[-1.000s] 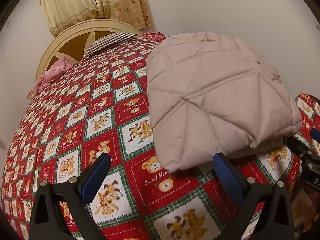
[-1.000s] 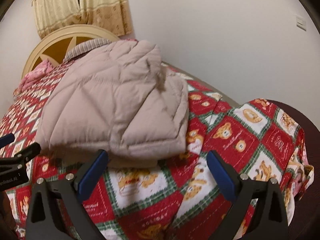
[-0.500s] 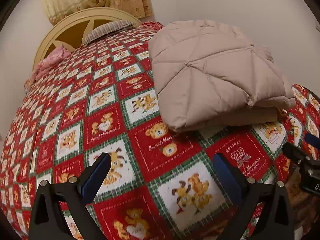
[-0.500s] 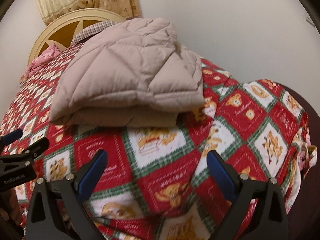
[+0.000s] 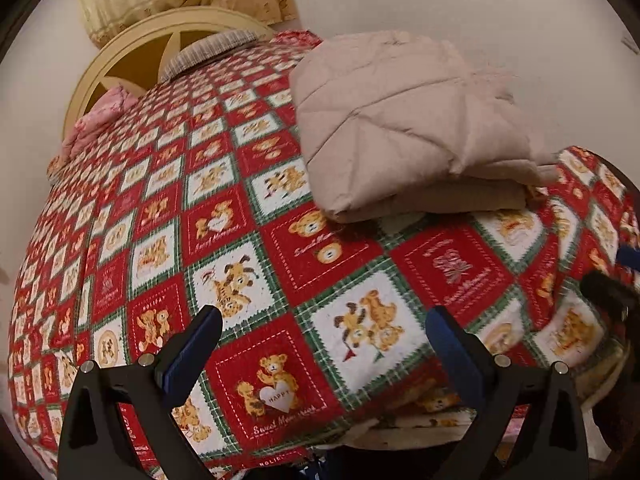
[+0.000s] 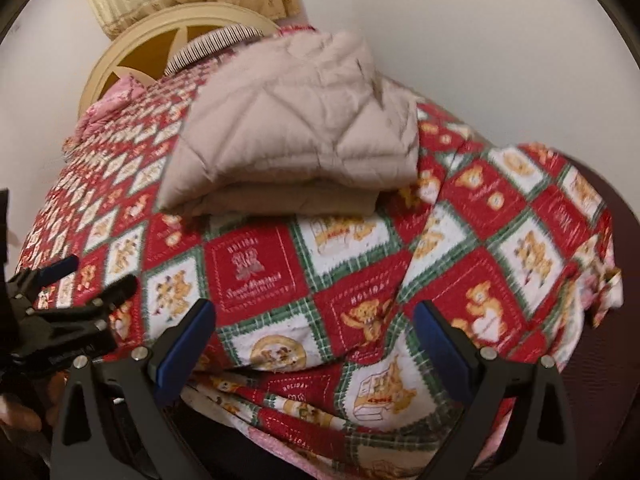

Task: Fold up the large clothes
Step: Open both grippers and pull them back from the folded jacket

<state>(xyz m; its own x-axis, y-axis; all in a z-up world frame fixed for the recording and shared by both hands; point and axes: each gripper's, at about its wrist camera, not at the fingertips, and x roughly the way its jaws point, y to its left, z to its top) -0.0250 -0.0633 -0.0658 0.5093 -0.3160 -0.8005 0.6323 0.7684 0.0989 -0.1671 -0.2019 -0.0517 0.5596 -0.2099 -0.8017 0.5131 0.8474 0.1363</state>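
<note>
Both grippers [image 5: 322, 344] [image 6: 314, 338] pulled back, spread wide, off folded jacket [image 5: 404, 128] on quilt [image 5: 192, 240] by wall [image 5: 480, 0].

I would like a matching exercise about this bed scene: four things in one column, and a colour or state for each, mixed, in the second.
Things:
1. jacket
2. bedspread
3. headboard
4. left gripper

Descriptions:
A. cream, rounded
B. open, holding nothing
C. beige, quilted, folded
D. red with teddy bears

Pairs: 1-C, 2-D, 3-A, 4-B
</note>
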